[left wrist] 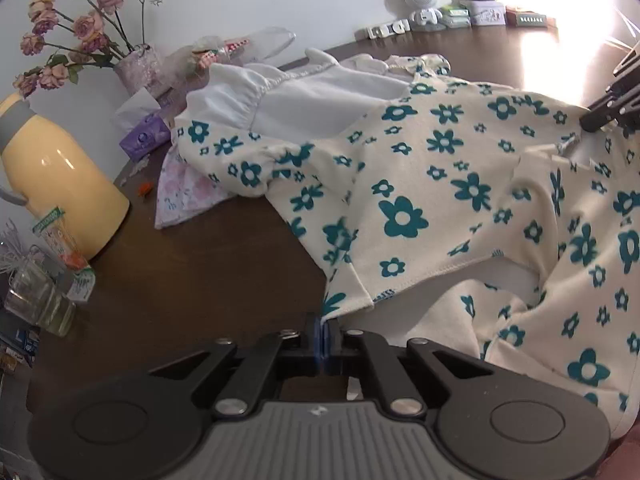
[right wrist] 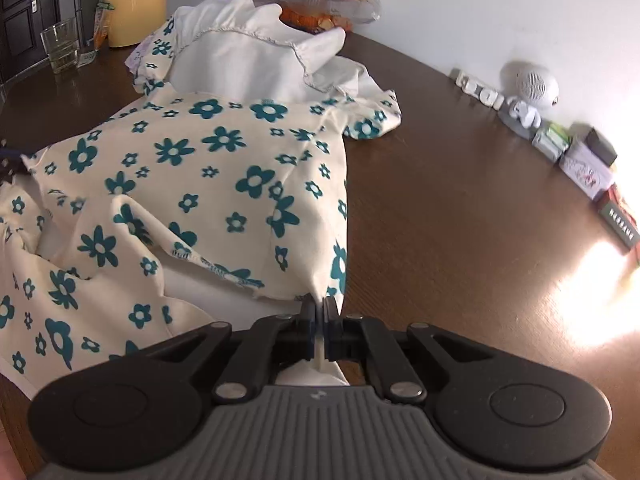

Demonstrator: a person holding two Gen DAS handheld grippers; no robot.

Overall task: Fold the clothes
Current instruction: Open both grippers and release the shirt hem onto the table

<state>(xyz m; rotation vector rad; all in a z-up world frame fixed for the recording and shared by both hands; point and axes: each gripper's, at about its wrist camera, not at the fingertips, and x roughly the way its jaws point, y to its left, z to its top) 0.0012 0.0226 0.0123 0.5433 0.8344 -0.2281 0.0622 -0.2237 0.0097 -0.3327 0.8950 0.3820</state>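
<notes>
A cream garment (left wrist: 420, 184) printed with teal flowers lies spread on the dark brown table (left wrist: 208, 264), its white frilled collar (left wrist: 320, 96) toward the wall. My left gripper (left wrist: 324, 320) is shut on the corner of the garment's near hem. At the right edge of the left wrist view, my right gripper (left wrist: 588, 122) pinches another part of the fabric. In the right wrist view my right gripper (right wrist: 322, 308) is shut on an edge of the garment (right wrist: 208, 168), with white cloth showing between and below its pads. The collar (right wrist: 248, 60) lies at the far end.
A yellow thermos jug (left wrist: 60, 176), a glass (left wrist: 36, 300), a vase of roses (left wrist: 140, 68) and a tissue pack (left wrist: 144, 136) stand left. A pink floral cloth (left wrist: 184, 196) lies under the garment. A white speaker (right wrist: 534, 84) and small boxes (right wrist: 588, 168) line the wall.
</notes>
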